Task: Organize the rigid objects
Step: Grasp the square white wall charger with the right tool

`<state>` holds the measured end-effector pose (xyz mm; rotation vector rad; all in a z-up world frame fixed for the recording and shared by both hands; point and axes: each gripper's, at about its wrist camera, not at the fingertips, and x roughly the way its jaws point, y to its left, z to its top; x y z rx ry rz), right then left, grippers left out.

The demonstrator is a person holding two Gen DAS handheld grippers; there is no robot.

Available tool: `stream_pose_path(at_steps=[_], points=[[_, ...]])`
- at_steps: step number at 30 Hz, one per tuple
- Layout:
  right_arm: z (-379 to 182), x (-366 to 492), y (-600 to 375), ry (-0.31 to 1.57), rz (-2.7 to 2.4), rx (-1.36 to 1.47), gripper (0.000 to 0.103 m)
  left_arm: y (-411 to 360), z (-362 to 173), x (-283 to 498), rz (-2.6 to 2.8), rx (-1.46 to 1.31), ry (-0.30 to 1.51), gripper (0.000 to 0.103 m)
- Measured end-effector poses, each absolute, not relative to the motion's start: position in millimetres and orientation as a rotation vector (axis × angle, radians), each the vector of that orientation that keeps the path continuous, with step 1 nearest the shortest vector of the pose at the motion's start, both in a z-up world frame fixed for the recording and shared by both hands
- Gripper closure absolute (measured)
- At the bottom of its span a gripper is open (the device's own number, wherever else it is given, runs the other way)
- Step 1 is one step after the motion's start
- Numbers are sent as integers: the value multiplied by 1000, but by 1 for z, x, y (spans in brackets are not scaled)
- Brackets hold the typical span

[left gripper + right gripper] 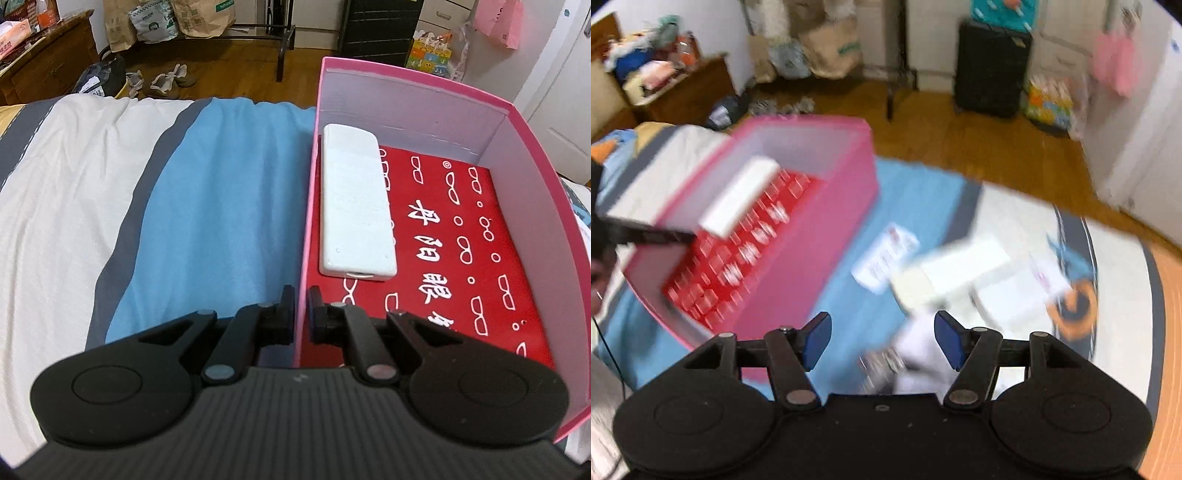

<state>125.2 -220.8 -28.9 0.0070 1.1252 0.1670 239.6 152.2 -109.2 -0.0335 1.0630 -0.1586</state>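
Left claw (302,314) is clamped on the near left wall of the pink box (535,192), one finger outside the wall and one inside, the thin wall pinched between them. That box sits on a bed, on a blue blanket (221,206) laid over white and grey bedding (66,192). Its floor is covered by a red sheet printed with white glasses and characters (461,240), and a long white rectangular object (354,206) lies flat on it along the left wall, its near end showing a small port. Right claw (882,339) hangs with its blue-padded fingers wide apart and nothing between them, above the blue blanket just right of the box. The right wrist view is smeared by motion; beyond the claw a loose cluster of white boxes and cards (953,273) lies on the bed, too blurred to tell apart. A black suitcase (991,66) stands on the wooden floor beyond.
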Motion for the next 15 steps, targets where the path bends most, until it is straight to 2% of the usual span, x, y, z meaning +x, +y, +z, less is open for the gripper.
stream_pose_path(at_steps=[4,15], points=[[-63,113,-244,1226,132,110,36,152,-108,239,-152,-39,1061,97],[-109,127,-231,1330,102,27,36,152,-109,240,-157,-41,1068,97]])
